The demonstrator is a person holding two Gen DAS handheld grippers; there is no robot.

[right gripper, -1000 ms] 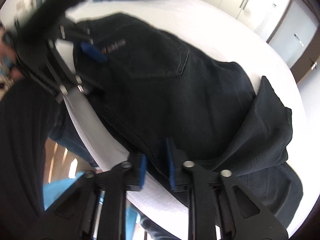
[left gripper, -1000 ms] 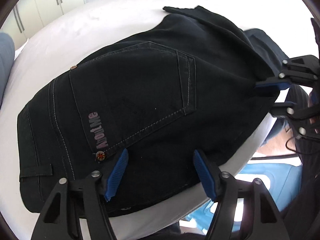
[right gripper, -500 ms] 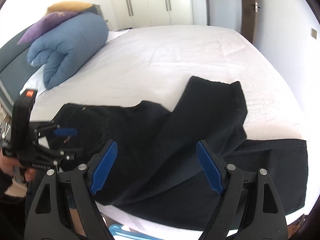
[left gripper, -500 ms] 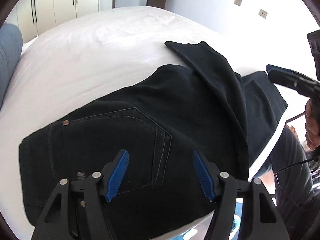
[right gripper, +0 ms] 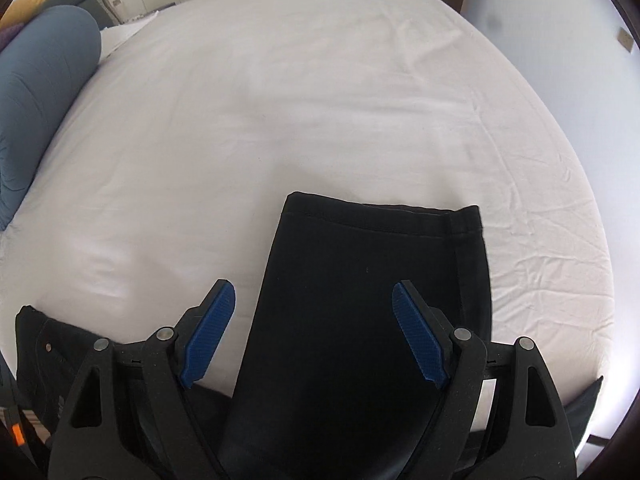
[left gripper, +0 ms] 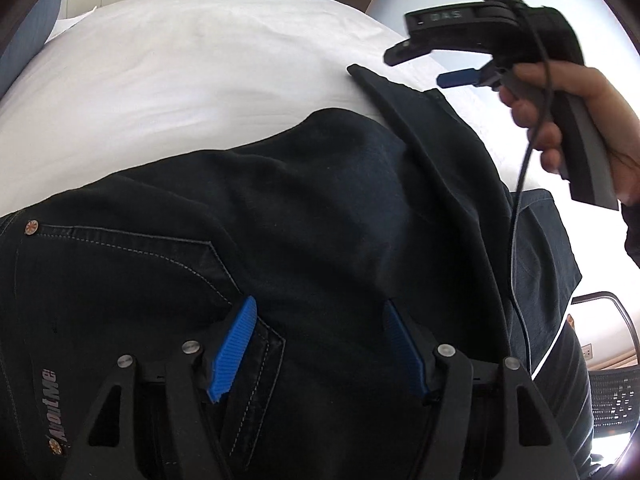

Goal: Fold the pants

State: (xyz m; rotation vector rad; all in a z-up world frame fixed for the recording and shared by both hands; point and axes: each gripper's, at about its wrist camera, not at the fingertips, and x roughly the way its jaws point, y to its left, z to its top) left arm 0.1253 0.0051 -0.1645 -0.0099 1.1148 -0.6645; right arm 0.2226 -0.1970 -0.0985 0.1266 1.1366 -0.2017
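Pants (left gripper: 320, 220) lie on the bed (right gripper: 320, 100) at its near edge, one leg (right gripper: 360, 300) folded over, hem pointing toward the bed's middle. Rolled duvet (right gripper: 40, 92) on the bed's far left. Chair (left gripper: 612, 380) beside the bed, right.

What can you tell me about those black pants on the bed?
The black pants look like dark denim with pale stitching, a back pocket, copper rivets and an "AboutMe" label. They lie on the white sheet near the bed's edge, with one leg folded over and its hem pointing up the bed. Neither open gripper is gripping them.
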